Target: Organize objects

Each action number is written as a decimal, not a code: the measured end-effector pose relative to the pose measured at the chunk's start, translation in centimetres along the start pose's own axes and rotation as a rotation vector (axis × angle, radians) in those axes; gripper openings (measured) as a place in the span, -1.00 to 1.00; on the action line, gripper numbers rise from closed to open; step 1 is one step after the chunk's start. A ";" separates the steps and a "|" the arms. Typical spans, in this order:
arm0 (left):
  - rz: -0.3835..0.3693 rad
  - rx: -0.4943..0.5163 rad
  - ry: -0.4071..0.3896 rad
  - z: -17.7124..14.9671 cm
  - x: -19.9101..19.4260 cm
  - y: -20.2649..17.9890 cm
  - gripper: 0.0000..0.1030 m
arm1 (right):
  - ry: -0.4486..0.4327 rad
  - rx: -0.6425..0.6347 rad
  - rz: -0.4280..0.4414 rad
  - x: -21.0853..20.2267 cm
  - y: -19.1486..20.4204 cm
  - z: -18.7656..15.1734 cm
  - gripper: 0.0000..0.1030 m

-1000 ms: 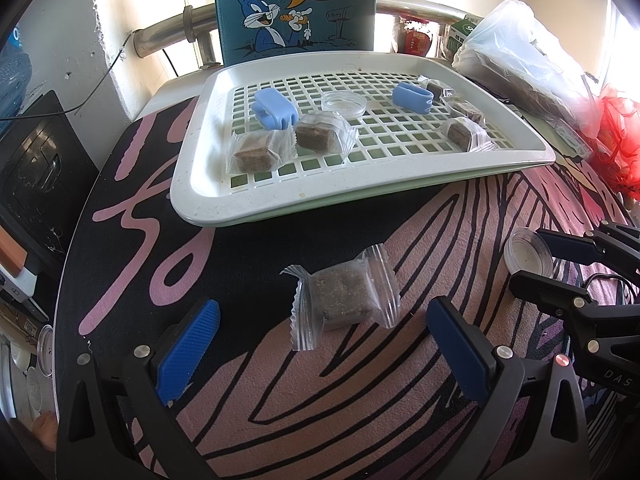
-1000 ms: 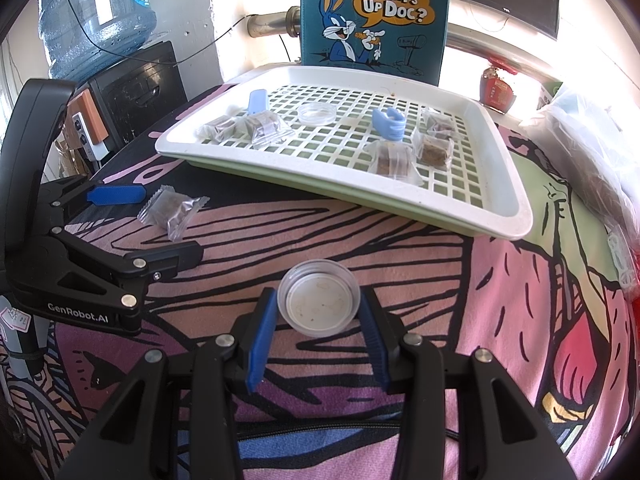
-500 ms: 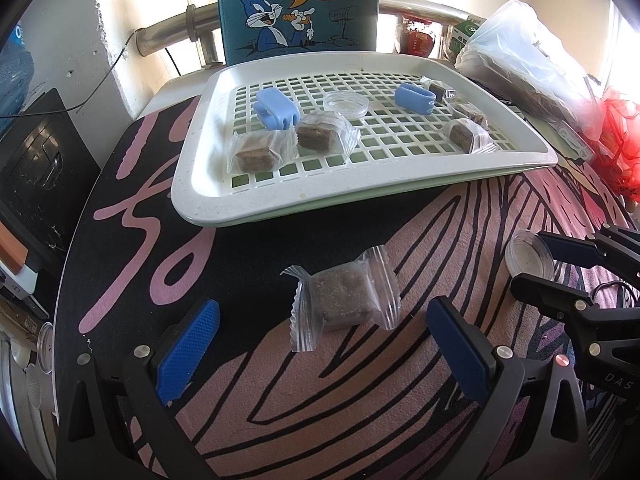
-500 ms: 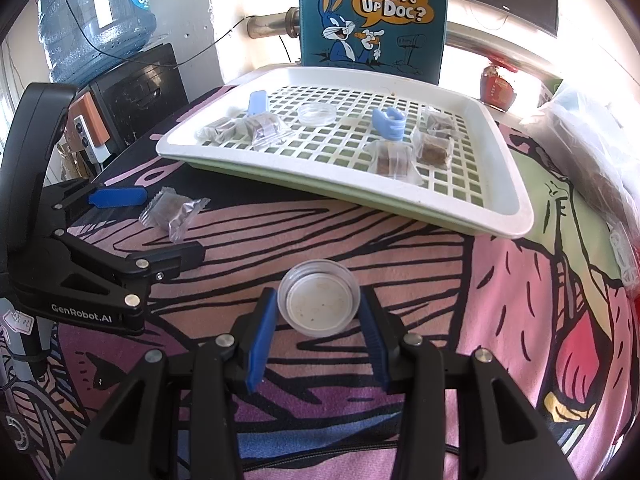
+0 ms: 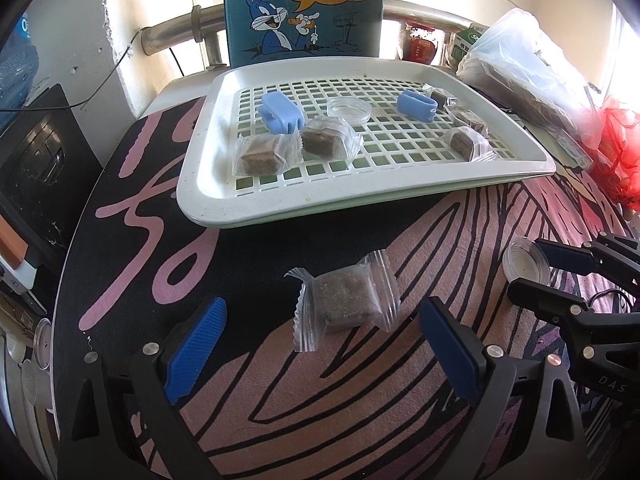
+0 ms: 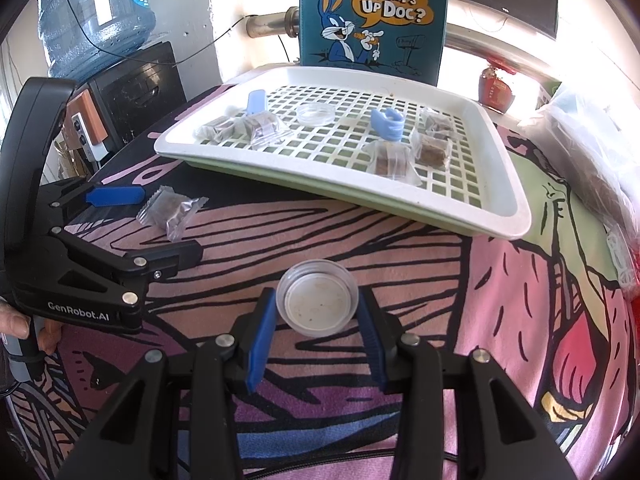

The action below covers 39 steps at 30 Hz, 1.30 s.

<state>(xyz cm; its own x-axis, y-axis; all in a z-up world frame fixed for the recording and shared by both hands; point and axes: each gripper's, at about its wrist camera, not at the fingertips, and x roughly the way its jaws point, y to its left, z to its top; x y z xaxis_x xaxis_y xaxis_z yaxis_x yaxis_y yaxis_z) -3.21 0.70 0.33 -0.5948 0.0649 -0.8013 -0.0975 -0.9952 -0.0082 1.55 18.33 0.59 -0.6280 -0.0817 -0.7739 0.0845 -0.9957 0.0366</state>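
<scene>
Snack (image 5: 346,300), a brown square sealed in a clear crimped wrapper, lies flat on the patterned cloth (image 5: 280,400) between the blue pads of my left gripper (image 5: 320,344); its jaws have just been closing but the pads stand spread well clear of the wrapper on both sides, touching nothing. To my right, the small round clear dish (image 6: 318,304) sits on the cloth between the fingers of my right gripper (image 6: 318,334), whose pads are drawn in against its rim on either side (I read that as a pinch on the dish, though it is not lifted). Beyond both lies the white slotted tray (image 5: 200,200), resting on a pale green one of the same shape. In it I count two wrapped brown squares (image 5: 260,156) side by side near the front left, a light blue clip (image 5: 280,114) just behind them, a shallow clear dish (image 5: 349,110) around the middle, a second blue clip (image 5: 416,105) to its right, and three more wrapped squares (image 5: 466,142) near the right rim. Behind the tray stands a teal cartoon rabbit board (image 5: 304,8). A clear plastic bag (image 5: 528,68) sits off the tray's right side, and a water bottle (image 6: 94,12) stands far left in the right wrist view.
</scene>
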 end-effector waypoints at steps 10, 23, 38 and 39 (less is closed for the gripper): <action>-0.031 0.024 -0.087 -0.1 -1.6 -0.4 -0.36 | -0.023 -0.023 0.017 -0.5 0.1 -0.1 -0.25; -0.072 0.073 -0.238 -0.6 -4.7 -1.3 -0.36 | -0.153 -0.027 0.026 -3.0 0.2 -0.2 -0.25; -0.075 0.070 -0.239 -0.7 -4.7 -1.3 -0.36 | -0.176 -0.054 0.035 -3.4 0.7 -0.4 -0.25; -0.075 0.070 -0.239 -0.7 -4.7 -1.3 -0.36 | -0.176 -0.055 0.035 -3.4 0.7 -0.4 -0.25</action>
<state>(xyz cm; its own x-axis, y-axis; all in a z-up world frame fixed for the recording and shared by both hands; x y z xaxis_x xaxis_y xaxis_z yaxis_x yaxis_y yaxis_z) 0.32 1.67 3.69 -0.7548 0.1617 -0.6357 -0.1981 -0.9801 -0.0141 4.03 17.92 3.01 -0.7494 -0.1272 -0.6498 0.1478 -0.9887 0.0230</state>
